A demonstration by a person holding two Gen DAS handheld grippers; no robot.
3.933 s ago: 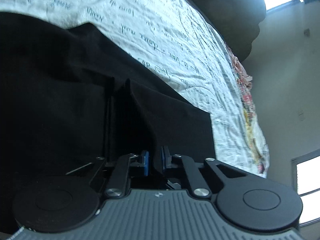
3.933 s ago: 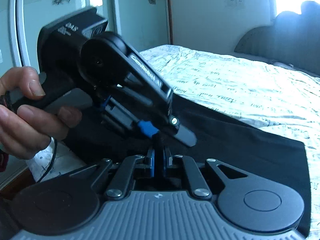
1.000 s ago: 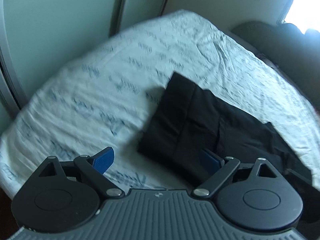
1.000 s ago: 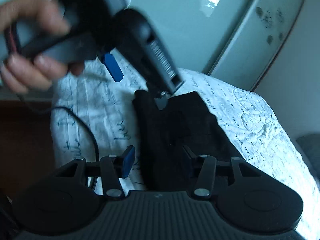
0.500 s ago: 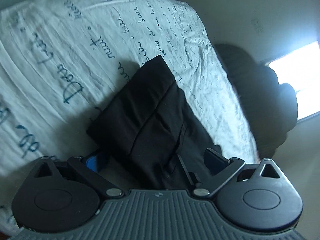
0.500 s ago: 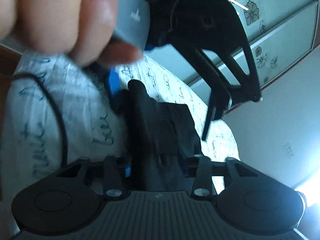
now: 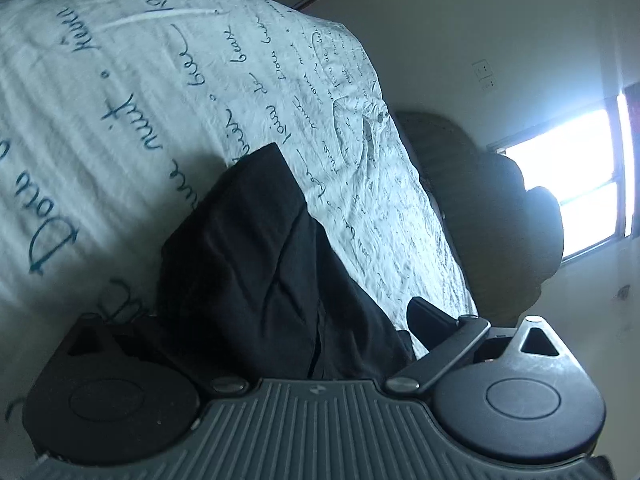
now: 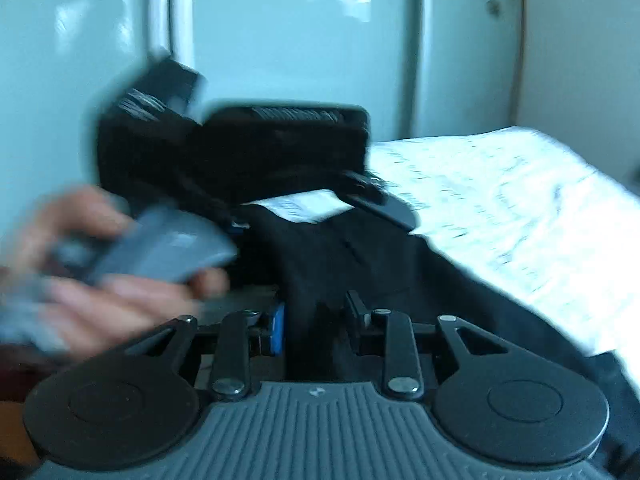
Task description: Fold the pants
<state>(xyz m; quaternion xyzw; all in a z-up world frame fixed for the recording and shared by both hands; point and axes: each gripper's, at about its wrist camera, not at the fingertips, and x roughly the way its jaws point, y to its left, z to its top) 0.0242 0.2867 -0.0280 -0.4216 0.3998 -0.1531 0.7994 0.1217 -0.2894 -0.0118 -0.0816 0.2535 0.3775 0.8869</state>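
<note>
Black pants (image 7: 256, 248) lie folded on a white bed sheet with blue script (image 7: 120, 92). My left gripper (image 7: 276, 316) is open wide and low over the near end of the pants. Its right finger (image 7: 432, 320) shows beside the cloth, while the left finger is hidden behind the fabric. In the blurred right wrist view, my right gripper (image 8: 316, 316) has its jaws closing on a bunch of the black pants (image 8: 360, 256), and cloth fills the gap between the pads. The left gripper (image 8: 316, 220) and the hand (image 8: 100, 280) holding it sit just ahead of it.
A dark padded headboard (image 7: 500, 232) stands at the far end of the bed under a bright window (image 7: 584, 200). Pale glossy wardrobe doors (image 8: 300, 40) rise behind the bed's side. The sheet (image 8: 520, 208) stretches away to the right.
The left gripper has sunk and rolled closer to the pants, which now fill the space between its fingers. The right jaws have narrowed onto the fabric, and that view has swung round.
</note>
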